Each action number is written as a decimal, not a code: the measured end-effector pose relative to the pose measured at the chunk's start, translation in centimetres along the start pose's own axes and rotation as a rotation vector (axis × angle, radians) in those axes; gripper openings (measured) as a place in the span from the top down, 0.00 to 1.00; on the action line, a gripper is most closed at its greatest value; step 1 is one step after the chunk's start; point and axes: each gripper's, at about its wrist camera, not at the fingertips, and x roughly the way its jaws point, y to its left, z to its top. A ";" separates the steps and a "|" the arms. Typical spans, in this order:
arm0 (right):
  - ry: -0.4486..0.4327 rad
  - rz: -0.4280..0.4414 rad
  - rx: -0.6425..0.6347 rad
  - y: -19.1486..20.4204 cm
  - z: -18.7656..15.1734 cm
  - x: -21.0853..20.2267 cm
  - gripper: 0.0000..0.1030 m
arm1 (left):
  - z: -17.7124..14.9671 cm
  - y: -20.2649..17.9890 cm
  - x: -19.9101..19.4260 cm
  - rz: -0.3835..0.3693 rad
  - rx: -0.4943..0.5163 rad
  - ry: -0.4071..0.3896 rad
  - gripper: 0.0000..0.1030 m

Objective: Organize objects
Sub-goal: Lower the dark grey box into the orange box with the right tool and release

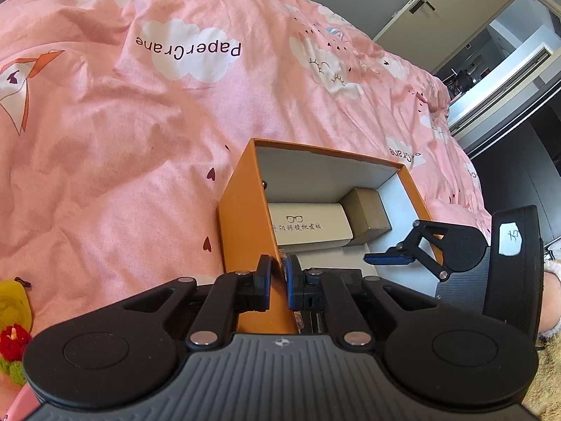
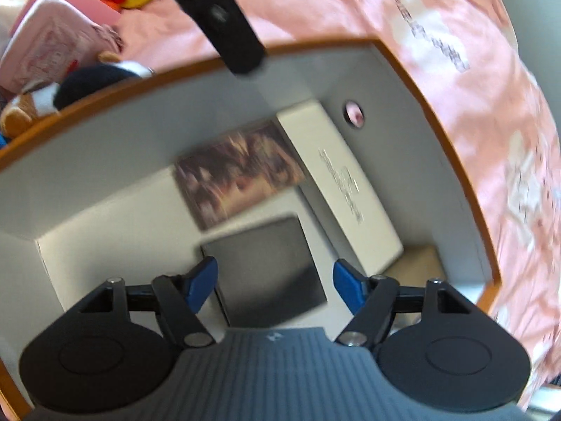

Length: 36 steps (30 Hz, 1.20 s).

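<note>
Both tools at orange box | left tool clamps wall | right tool above contents

Orange box with a white inside, on pink bedding printed with white clouds.

The orange box lies on a pink cover patterned with white clouds, dark hearts and black lettering. Inside the box: a cream glasses case, a tan carton, a brown-streaked packet and a dark grey slab. Both black grippers have blue pads.
</note>
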 end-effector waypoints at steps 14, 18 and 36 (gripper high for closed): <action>0.098 0.111 0.154 -1.7 -0.7 2.7 0.25 | 0.1 0.0 0.0 -0.001 -0.003 0.001 0.91; 0.078 0.103 0.206 -2.0 -0.4 3.6 0.39 | 0.1 -0.1 0.0 0.003 0.000 0.000 0.91; 0.050 0.060 0.229 -2.7 1.0 4.8 0.42 | -0.2 -0.6 -0.1 0.013 0.010 -0.016 0.91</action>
